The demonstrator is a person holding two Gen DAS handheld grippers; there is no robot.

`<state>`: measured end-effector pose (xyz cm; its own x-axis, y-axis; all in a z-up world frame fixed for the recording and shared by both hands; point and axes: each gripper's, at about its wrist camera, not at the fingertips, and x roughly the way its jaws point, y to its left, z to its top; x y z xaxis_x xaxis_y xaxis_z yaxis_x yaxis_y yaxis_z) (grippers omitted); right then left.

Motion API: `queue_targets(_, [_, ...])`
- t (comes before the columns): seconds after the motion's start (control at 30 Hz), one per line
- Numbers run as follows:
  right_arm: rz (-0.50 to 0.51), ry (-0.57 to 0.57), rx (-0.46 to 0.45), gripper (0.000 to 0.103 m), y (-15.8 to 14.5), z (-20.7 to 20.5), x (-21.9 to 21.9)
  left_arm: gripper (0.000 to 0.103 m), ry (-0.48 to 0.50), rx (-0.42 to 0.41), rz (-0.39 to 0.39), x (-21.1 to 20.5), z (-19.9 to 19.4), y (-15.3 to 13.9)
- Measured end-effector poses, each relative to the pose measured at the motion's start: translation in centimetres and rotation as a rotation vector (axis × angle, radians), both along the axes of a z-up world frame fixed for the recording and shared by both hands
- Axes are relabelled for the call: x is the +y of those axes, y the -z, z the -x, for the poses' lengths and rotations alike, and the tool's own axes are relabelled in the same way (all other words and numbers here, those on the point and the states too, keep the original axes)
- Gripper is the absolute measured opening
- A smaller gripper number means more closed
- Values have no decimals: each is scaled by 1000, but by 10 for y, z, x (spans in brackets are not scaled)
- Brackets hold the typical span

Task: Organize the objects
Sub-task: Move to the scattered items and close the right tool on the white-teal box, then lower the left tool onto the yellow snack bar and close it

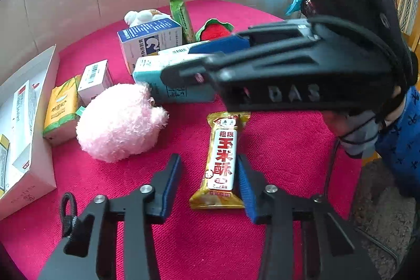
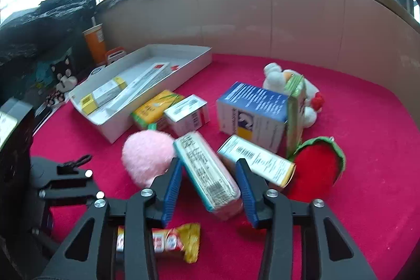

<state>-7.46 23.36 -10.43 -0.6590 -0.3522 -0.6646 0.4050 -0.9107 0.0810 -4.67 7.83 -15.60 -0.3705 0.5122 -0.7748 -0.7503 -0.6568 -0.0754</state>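
Gold-wrapped snack bar (image 1: 223, 162) lying on red cloth (image 1: 288, 148), touching only one pad of left gripper (image 1: 208, 185), jaws not yet pinching. Right gripper (image 2: 208, 186) straddling teal box (image 2: 207, 175), gaps showing. Risks: bar skidding sideways; tilted box twisting free.

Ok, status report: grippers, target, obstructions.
Left gripper open, snack bar between its jaws. Right gripper open around teal box. Pink plush touching that box.
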Motion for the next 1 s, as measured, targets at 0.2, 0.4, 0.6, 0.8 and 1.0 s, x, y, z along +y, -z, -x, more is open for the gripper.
queue_targets(0.2, [-14, 20, -29, 45, 10, 9, -3, 40, 6, 17, 21, 3, -2, 1])
queue_targets(0.4, [-54, 22, -58, 33, 19, 16, -9, 40, -3, 56, 47, 14, -4, 3])
queue_targets(0.6, [-44, 71, -50, 30, 18, 14, -3, 40, -29, 81, 59, 15, -9, 3])
queue_targets(0.8, [-14, 121, -19, 30, 13, 10, 7, 36, -30, 121, 83, 18, -18, 3])
queue_targets(1.0, [0, 145, 20, 30, 7, 5, 12, 24, -8, 170, 116, 28, -22, 6])
